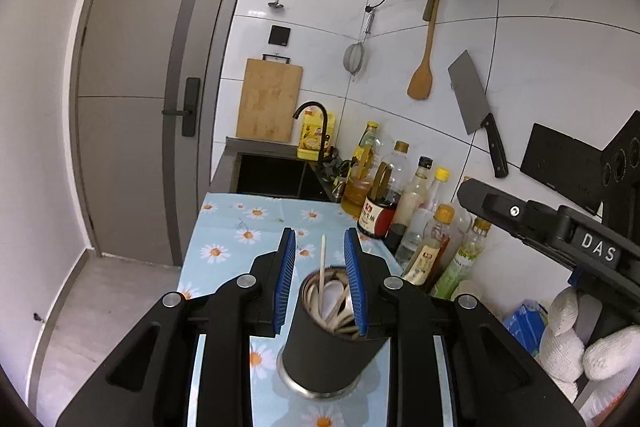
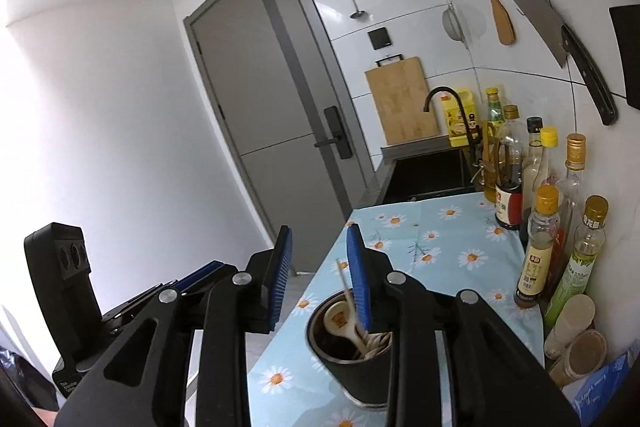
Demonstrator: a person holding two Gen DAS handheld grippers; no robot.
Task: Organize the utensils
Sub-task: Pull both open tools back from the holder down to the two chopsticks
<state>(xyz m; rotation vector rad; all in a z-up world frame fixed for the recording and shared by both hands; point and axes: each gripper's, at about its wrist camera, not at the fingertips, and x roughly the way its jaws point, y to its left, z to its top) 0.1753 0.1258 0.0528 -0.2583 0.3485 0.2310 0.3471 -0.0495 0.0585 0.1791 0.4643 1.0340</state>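
Both claws, left [image 1: 320, 279] and right [image 2: 320, 279], part-open, empty, above utensil holder [image 1: 326, 351]; chopstick [image 1: 322, 263] and spoons inside. Next: locate remaining loose utensil.

"DAS" on right claw [image 1: 599, 247] body (bottle labels unreadable).

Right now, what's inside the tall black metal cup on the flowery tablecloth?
The tall black metal cup holds a white ceramic spoon, pale wooden chopsticks, and other pale handles lying in a bundle. The cup's wall hides their lower ends and the bottom.
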